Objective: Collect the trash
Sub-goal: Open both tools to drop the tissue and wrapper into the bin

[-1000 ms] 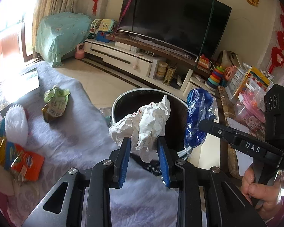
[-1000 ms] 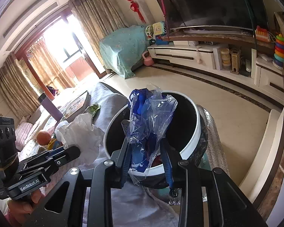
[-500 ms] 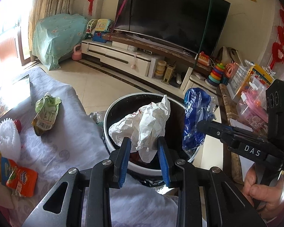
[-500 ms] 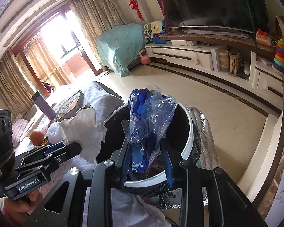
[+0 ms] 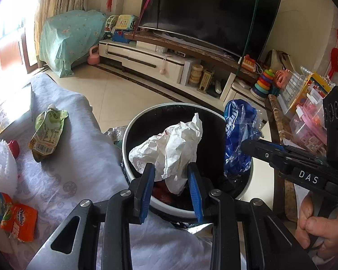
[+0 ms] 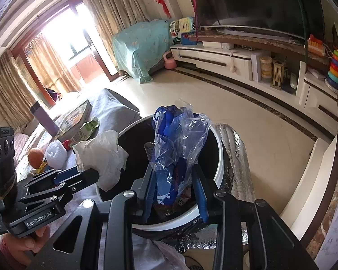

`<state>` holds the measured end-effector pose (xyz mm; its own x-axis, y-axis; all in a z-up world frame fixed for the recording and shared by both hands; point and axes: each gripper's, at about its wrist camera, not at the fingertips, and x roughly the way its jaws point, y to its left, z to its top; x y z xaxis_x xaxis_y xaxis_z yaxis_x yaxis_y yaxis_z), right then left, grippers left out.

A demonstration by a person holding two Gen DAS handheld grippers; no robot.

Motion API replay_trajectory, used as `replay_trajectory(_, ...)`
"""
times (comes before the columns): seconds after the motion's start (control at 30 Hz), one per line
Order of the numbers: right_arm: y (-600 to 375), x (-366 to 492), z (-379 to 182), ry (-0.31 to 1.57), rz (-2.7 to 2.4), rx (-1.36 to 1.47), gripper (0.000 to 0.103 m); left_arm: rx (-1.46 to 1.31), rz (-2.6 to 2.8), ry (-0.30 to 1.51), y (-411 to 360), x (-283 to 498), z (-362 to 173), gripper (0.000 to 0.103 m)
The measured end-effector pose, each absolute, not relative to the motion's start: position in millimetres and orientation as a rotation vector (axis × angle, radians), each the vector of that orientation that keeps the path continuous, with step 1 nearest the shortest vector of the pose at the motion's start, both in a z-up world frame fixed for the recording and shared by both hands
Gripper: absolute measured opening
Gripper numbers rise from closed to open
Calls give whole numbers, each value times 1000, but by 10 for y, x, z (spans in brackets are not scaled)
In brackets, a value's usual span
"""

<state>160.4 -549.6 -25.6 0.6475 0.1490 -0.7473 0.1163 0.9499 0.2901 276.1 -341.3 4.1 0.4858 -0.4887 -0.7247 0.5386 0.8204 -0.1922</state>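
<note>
White crumpled paper (image 5: 169,144) was clamped between the blue pads of the left claw (image 5: 170,180) and hung directly above the open mouth of the bin (image 5: 133,135). Blue plastic wrap (image 6: 178,144) was clamped in the right claw (image 6: 174,186), above the same bin and nearer its right rim.

Hazards:
- Paper bulk. The wad bulged toward the near-left rim of the bin. If released off-centre, it could catch on the rim and fall onto the grey cloth (image 5: 83,157) left of the bin.
- Wrap cling. The thin film could stick to a pad when the claw opened, and then be carried back out of the bin.
- Claw contact. Both claws were close together over one opening; a simultaneous descent could bring them into collision.
- Bin stability. A push against the rim could shift or tip the bin. Its footing could not be judged from either view.

Containers:
- Bin: black interior, white rim, dark liner. Red and dark waste was visible at the bottom, below the paper. Fill level appeared low.

Items remaining on the cloth, all left of the bin: green pouch (image 5: 47,132), orange packet (image 5: 22,222), white foam net (image 5: 2,168). These were judged still to be collected.
</note>
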Motion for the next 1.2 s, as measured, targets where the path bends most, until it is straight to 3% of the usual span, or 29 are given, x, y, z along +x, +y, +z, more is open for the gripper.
replay_trajectory(0.1, -5496, 1632, -270, 879, 18, 318, 38, 63, -628, 867, -3448, 2790, 31, 32)
replay_trajectory(0.2, -5495, 1648, -277, 885, 13, 312, 45, 68, -624, 876, -3464, 2800, 12, 49)
replay_trajectory(0.37, -5555, 1599, -268, 876, 3, 342, 48, 67, -604, 868, -3399, 2764, 18, 58)
replay_trajectory(0.53, -5574, 1546, -216, 835, 13, 378, 80, 25, -578, 867, -3207, 2637, -4, 64)
replay_trajectory(0.7, -5469, 1471, -149, 812, 29, 406, 81, -19, -549, 851, -2915, 2360, -23, 67)
replay_trajectory(0.87, -5194, 1324, -131, 780, 72, 405, 93, -30, -510, 823, -2575, 1975, -92, 70)
replay_trajectory(1.2, -4421, 1128, -263, 823, 191, 337, 94, -91, -401, 829, -1891, 1395, -180, 70)
